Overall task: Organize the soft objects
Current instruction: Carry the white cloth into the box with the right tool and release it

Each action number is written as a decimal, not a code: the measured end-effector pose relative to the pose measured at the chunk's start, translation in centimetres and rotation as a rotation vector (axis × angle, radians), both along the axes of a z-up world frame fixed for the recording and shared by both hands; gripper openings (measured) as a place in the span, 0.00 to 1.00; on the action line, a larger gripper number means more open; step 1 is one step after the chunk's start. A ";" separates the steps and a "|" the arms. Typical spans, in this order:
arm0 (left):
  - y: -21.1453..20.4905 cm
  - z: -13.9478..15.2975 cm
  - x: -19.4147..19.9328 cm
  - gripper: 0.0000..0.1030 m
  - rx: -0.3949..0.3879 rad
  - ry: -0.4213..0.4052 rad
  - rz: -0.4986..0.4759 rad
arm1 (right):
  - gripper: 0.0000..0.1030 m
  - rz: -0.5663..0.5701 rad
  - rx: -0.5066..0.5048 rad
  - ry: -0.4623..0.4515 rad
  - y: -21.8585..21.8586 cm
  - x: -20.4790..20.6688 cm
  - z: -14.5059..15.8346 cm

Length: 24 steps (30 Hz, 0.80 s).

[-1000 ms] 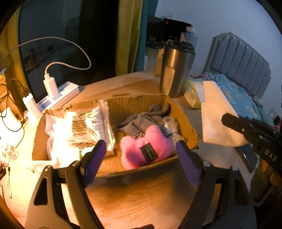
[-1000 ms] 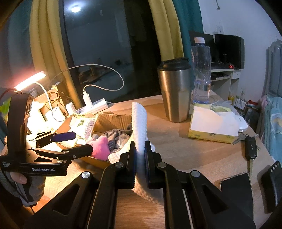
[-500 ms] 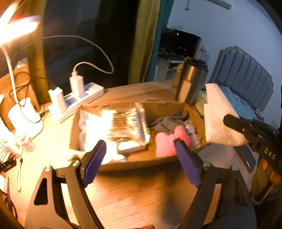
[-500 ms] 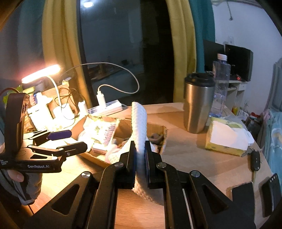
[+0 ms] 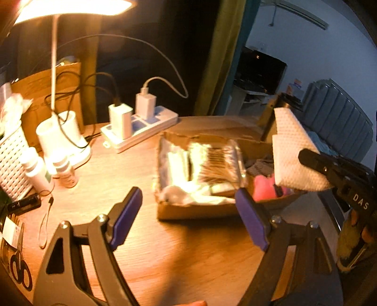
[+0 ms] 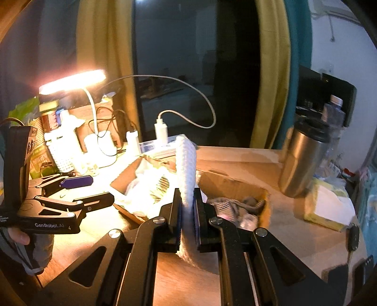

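Left wrist view: both hands have swung leftward across the worktop (image 5: pixel 146 249) since a second ago; the lamp (image 5: pixel 70 7) and power strip (image 5: pixel 141 128) now show at 11 o'clock, and the cardboard box (image 5: pixel 200 210) has slid from centre toward 3 o'clock. Left tongs (image 5: pixel 188 219) wide, holding nothing. Right tongs (image 6: pixel 187 211) clamped on the white cloth (image 6: pixel 186 169), carried upright over the box's near edge, not yet dropped; likely it goes in beside the pink plush (image 5: pixel 265 186). Readable: "DAS" on the right tongs, "GenRobot.AI" on the left; the packet's print is too blurred
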<state>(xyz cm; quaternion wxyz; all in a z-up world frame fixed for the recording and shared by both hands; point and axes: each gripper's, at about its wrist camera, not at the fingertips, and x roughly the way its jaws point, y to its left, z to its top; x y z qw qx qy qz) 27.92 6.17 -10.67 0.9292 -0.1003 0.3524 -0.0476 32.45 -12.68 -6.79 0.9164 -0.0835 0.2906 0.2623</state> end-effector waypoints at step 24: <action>4.1 -2.9 0.7 0.80 -0.067 0.057 0.076 | 0.09 0.122 -0.196 0.172 8.6 5.1 -6.2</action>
